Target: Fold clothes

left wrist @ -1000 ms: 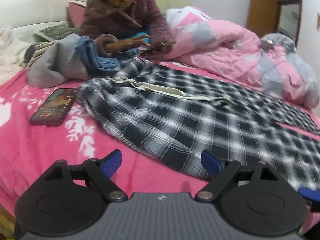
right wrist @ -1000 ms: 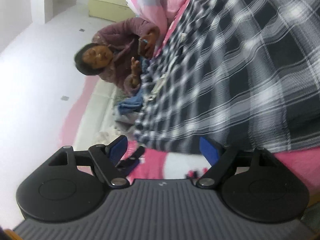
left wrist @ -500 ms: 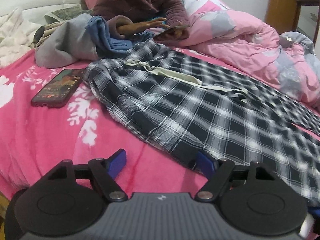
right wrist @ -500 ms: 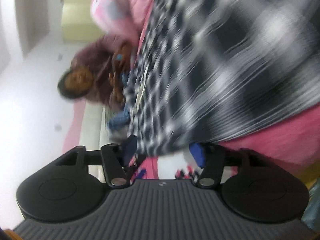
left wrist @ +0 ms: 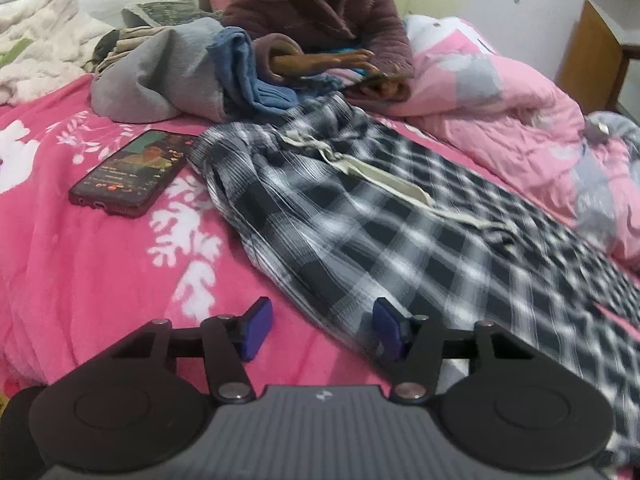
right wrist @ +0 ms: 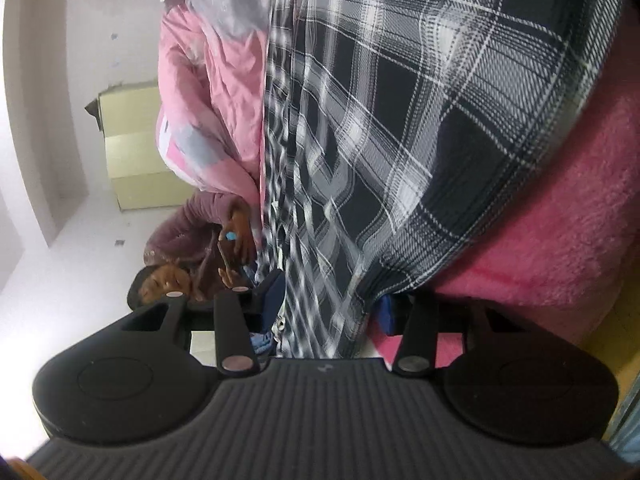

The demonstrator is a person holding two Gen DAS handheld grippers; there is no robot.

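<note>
On the bed (left wrist: pixel 60 248), plaid trousers (left wrist: pixel 400 220) lie flat; left hand-held gripper (left wrist: pixel 320 330) spread at their edge. Only the right view shows right hand-held gripper (right wrist: pixel 328 304) spread around the hem.

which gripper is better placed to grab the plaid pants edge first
Right. The right gripper already has the plaid pants edge between its open fingers. The left gripper is open too, with only its right finger at the pants' hem.

Woven plaid trousers (left wrist: pixel 360 216), fuzzy fleece blanket (left wrist: pixel 80 248)
</note>
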